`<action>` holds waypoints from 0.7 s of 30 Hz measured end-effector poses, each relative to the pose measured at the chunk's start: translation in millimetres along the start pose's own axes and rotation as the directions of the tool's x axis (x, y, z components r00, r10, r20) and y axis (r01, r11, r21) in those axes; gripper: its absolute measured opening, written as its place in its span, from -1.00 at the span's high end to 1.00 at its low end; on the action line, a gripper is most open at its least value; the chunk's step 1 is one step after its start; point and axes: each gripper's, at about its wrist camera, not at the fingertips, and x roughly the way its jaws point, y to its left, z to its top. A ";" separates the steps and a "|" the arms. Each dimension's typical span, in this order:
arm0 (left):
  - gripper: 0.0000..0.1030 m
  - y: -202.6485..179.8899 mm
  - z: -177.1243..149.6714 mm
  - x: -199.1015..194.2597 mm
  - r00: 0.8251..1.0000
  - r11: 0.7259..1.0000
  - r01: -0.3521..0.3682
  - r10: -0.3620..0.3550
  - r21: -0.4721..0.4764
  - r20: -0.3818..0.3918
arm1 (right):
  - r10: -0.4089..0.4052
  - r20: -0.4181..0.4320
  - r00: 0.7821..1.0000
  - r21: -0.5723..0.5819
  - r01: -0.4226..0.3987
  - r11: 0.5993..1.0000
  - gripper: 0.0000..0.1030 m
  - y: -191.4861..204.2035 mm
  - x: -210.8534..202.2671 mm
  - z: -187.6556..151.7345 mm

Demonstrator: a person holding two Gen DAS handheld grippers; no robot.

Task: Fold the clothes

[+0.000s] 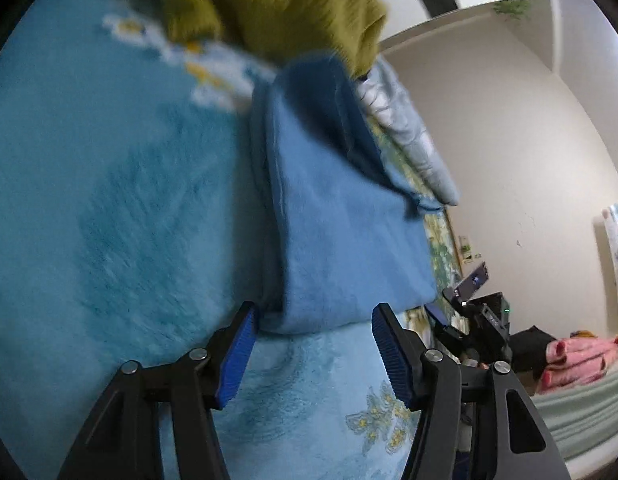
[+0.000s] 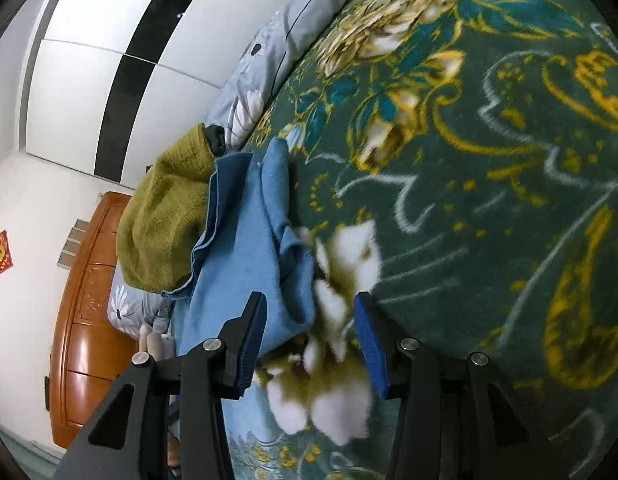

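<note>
The blue garment [image 1: 341, 216] looks soft, light and a little fluffy, so it will bend and sag wherever it is lifted. I think a hem or a corner gives the best hold, because the middle would only bunch up. It lies on the bed's blanket [image 1: 109, 200], already doubled in layers with one straight edge, beside a green knit [image 1: 269, 4]. The left gripper [image 1: 313, 356] is open just before its near edge. The right gripper [image 2: 309, 344] is open too, holding nothing, at its other side.
</note>
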 end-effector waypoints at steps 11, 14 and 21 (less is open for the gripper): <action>0.08 5.8 -11.1 14.6 0.998 0.991 0.050 -0.047 -0.120 0.028 | 0.065 0.045 0.997 0.103 -0.070 0.992 0.55 7.7 37.4 -4.5; 0.57 17.5 -14.0 15.0 0.998 0.985 0.039 -0.032 -0.168 0.046 | 0.089 0.078 0.993 0.167 -0.101 0.981 0.79 -0.8 39.2 -4.9; 0.78 20.4 -22.7 -0.7 0.995 0.978 0.071 -0.055 -0.196 0.085 | 0.118 0.118 0.986 0.130 -0.134 0.983 0.88 19.6 21.4 -12.8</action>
